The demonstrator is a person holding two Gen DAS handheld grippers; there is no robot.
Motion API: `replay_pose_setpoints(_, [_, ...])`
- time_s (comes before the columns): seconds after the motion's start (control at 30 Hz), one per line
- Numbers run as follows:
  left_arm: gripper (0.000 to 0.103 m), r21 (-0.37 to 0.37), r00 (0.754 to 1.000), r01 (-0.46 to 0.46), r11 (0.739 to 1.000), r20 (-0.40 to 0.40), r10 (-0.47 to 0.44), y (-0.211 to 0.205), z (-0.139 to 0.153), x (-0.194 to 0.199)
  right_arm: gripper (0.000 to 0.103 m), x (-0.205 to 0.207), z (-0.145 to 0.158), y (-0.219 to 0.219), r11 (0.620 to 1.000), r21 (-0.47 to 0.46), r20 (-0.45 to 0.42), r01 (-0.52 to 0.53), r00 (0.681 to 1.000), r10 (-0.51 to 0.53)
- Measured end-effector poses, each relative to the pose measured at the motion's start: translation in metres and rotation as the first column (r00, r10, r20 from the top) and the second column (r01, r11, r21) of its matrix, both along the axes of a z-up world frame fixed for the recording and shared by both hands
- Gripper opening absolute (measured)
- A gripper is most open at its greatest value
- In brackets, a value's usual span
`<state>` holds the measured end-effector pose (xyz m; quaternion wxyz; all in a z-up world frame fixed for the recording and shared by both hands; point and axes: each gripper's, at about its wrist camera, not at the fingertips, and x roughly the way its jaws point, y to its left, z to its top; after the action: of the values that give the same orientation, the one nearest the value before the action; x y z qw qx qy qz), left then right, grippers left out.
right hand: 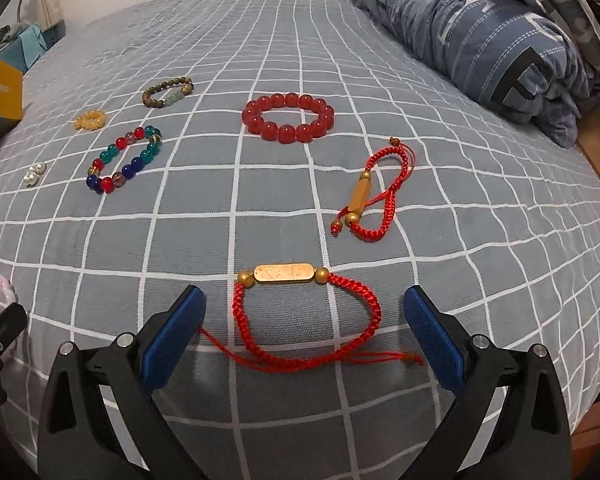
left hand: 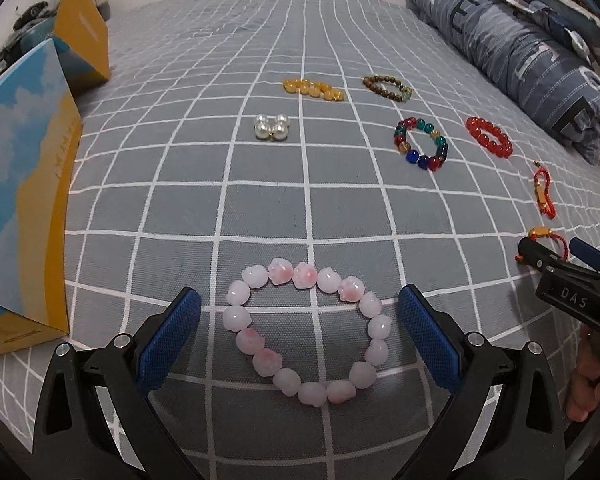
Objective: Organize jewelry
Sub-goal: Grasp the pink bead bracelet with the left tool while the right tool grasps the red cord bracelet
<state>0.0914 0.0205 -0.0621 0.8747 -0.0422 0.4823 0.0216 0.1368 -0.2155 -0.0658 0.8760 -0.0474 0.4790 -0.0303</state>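
Note:
A pink bead bracelet lies on the grey checked bed sheet between the open fingers of my left gripper, untouched. A red cord bracelet with a gold bar lies between the open fingers of my right gripper, untouched. Farther off lie a second red cord bracelet, a red bead bracelet, a multicolour bead bracelet, a brown bead bracelet, a yellow bead bracelet and white pearls. The right gripper also shows at the right edge of the left wrist view.
A blue and yellow box stands at the left of the bed, with a yellow box behind it. A folded blue quilt lies along the right side. The bed edge drops off at the right.

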Motion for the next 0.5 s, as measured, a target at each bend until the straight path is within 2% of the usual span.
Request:
replay_pose_setpoints(0.1, [0.096,0.005,1.000,0.005,1.000,0.003,-0.005,-0.0006,-0.0006,-0.0012,0.091,0.0004,-0.0016,-0.0004,1.000,0.011,-0.005,-0.007,1.000,0.007])
replay_pose_setpoints(0.2, [0.085,0.002,1.000,-0.001,1.000,0.009,0.001,0.0016,0.0002,-0.0037,0.084,0.0006,-0.0037,-0.0025,0.999,0.051,-0.023,-0.016,1.000,0.017])
replay_pose_setpoints(0.37, [0.054,0.007,1.000,-0.016,1.000,0.019,0.016,0.0056,0.0038,-0.0064,0.071,-0.0018,-0.0025,-0.0023,0.997,0.074,-0.020,-0.030,0.999,0.031])
replay_pose_setpoints(0.4, [0.050,0.003,1.000,-0.013,1.000,0.019,0.013,0.0063,0.0045,-0.0068,0.067,-0.0029,-0.0019,-0.0021,0.997,0.077,-0.019,-0.030,0.999,0.032])
replay_pose_setpoints(0.47, [0.037,-0.011,1.000,-0.004,1.000,0.017,0.004,0.0075,0.0059,-0.0077,0.061,-0.0045,-0.0010,-0.0013,0.996,0.081,-0.015,-0.031,0.999,0.033])
replay_pose_setpoints(0.5, [0.035,-0.017,1.000,-0.002,1.000,0.017,0.002,0.0080,0.0061,-0.0077,0.057,-0.0054,-0.0004,-0.0014,0.996,0.083,-0.014,-0.030,0.999,0.032])
